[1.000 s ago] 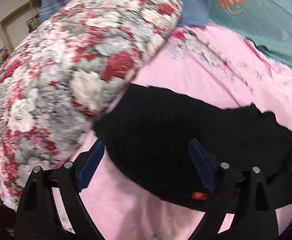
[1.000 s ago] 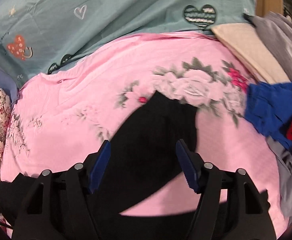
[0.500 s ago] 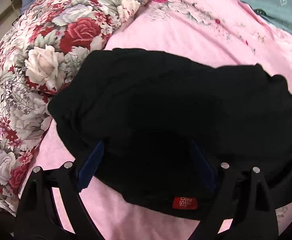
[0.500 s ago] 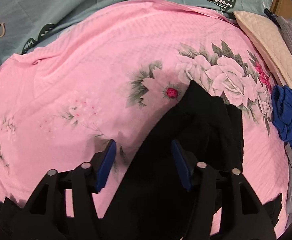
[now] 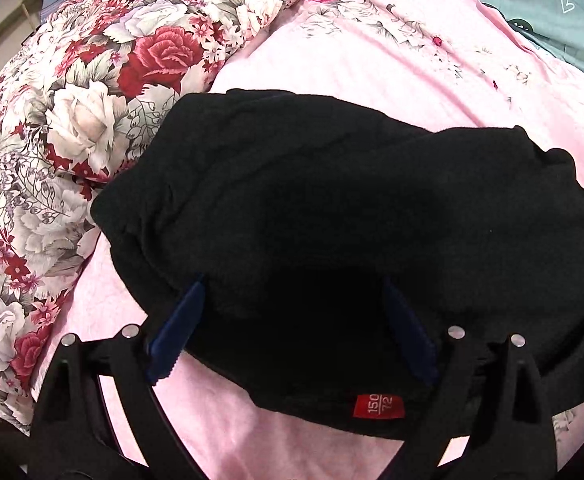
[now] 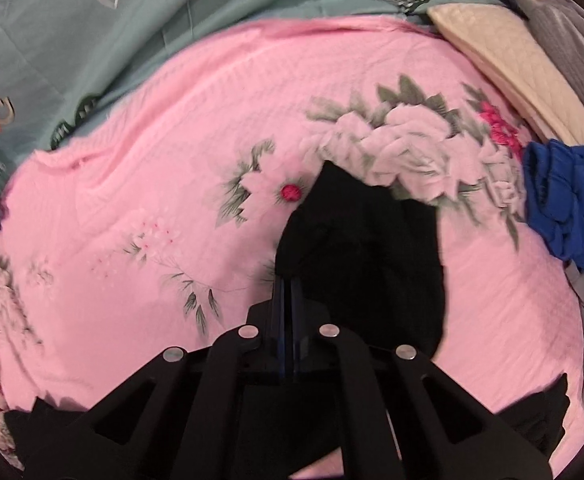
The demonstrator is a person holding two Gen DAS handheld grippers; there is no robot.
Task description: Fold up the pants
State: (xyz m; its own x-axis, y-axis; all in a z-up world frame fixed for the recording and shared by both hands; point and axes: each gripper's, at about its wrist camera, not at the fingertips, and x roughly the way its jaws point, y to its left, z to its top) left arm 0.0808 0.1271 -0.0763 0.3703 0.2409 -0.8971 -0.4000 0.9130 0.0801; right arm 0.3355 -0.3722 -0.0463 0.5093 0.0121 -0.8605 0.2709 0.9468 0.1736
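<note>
The black pants (image 5: 332,208) lie bunched on the pink floral bedspread (image 5: 412,60) against a rose-print pillow (image 5: 92,112), the left gripper (image 5: 292,312) spread wide above their waist end, while the right gripper (image 6: 288,292) is clamped on one leg's edge.

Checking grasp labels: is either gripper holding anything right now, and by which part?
Right gripper is shut on the black pants, pinching the left edge of the leg end. Left gripper is open over the waist, holding nothing.

Black pants (image 5: 332,220) perhaps cut off lower right
</note>
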